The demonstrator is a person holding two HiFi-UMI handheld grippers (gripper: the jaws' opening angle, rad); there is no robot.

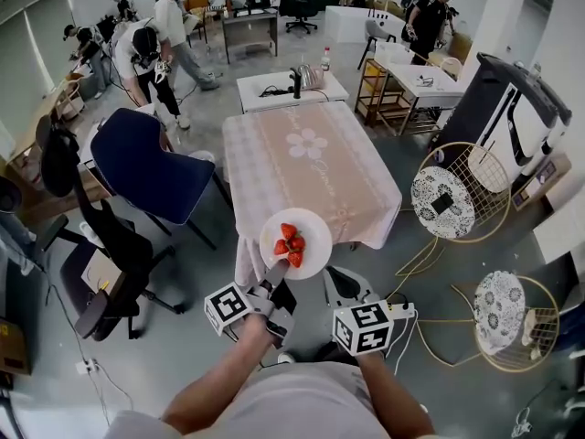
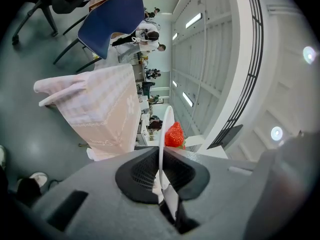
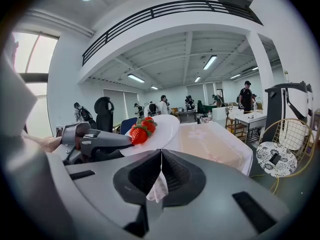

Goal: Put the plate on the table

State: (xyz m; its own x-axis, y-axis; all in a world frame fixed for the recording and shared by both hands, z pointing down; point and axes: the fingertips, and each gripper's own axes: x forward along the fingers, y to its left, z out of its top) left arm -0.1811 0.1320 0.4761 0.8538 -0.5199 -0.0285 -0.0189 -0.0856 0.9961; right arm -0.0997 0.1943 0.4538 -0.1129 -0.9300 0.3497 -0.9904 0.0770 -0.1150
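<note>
A white plate [image 1: 311, 231] with red strawberries [image 1: 290, 244] hangs level over the near edge of the table [image 1: 311, 167], which wears a pink checked cloth. My left gripper [image 1: 277, 277] is shut on the plate's near rim. In the left gripper view the plate [image 2: 163, 129] shows edge-on between the pads, with a strawberry [image 2: 174, 135] beside it. My right gripper [image 1: 340, 286] sits just right of the left one, below the plate, shut and empty. The right gripper view shows its jaws [image 3: 161, 166] closed together, and beyond them the plate [image 3: 165, 129], the left gripper [image 3: 95, 141] and the table [image 3: 210, 144].
A blue chair [image 1: 151, 167] stands left of the table and a black office chair [image 1: 101, 245] nearer. Two gold wire chairs [image 1: 448, 199] [image 1: 507, 314] stand at the right. A small white table [image 1: 292, 88] with a kettle lies behind. Several people stand at the back.
</note>
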